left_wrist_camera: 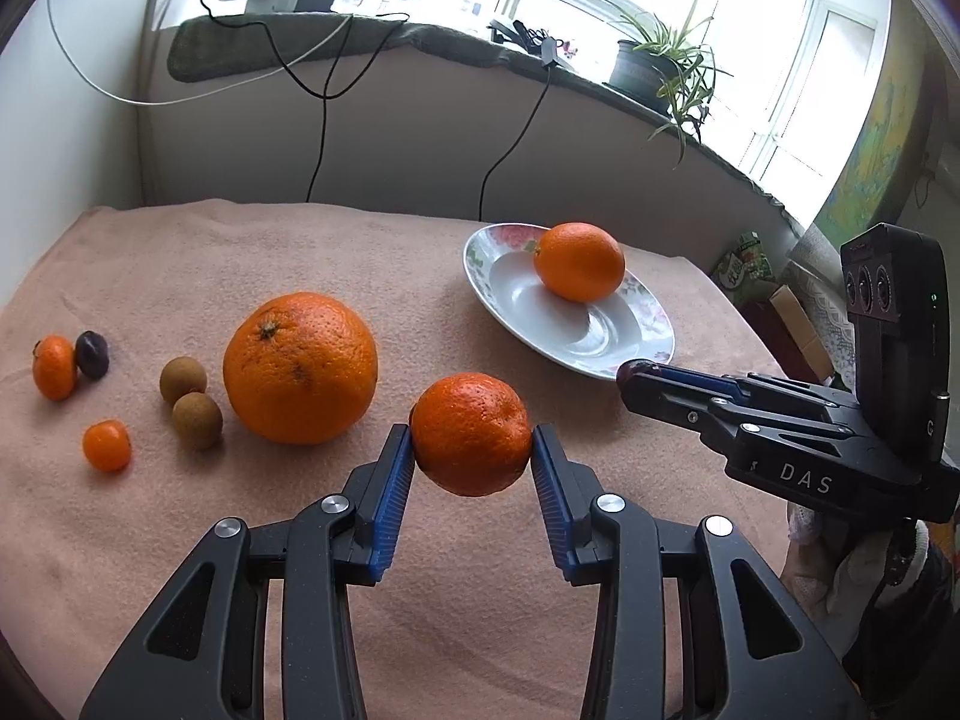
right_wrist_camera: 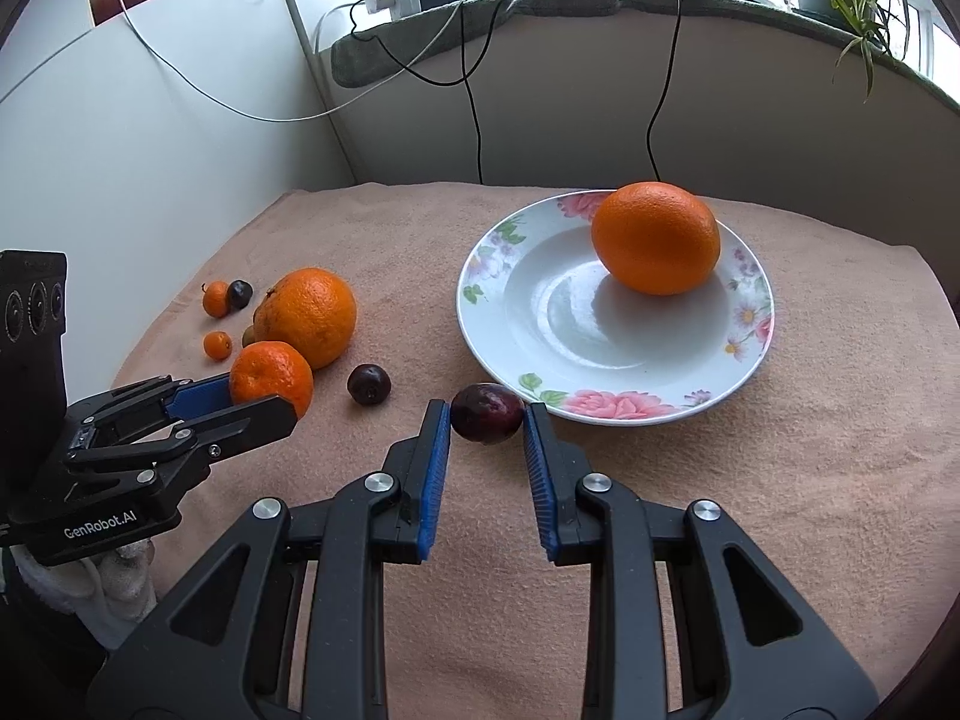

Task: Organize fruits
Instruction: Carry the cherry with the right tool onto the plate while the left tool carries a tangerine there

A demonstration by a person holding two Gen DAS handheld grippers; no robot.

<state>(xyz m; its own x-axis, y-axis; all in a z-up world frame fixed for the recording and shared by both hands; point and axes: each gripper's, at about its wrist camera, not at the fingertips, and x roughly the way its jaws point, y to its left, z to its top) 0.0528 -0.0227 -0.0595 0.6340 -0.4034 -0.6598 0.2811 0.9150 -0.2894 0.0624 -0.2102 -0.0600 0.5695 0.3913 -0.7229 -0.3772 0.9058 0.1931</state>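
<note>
While both fruits look light and firm, I'd clamp them across the widest middle; skins are smooth, the plum (right_wrist_camera: 486, 414) may slip. My left gripper (left_wrist_camera: 472, 456) is clamped on the mandarin (left_wrist_camera: 470, 433), above the desk (left_wrist_camera: 180, 276). Right gripper (right_wrist_camera: 486, 429) pinches the plum just beside the plate (right_wrist_camera: 480, 282).
</note>
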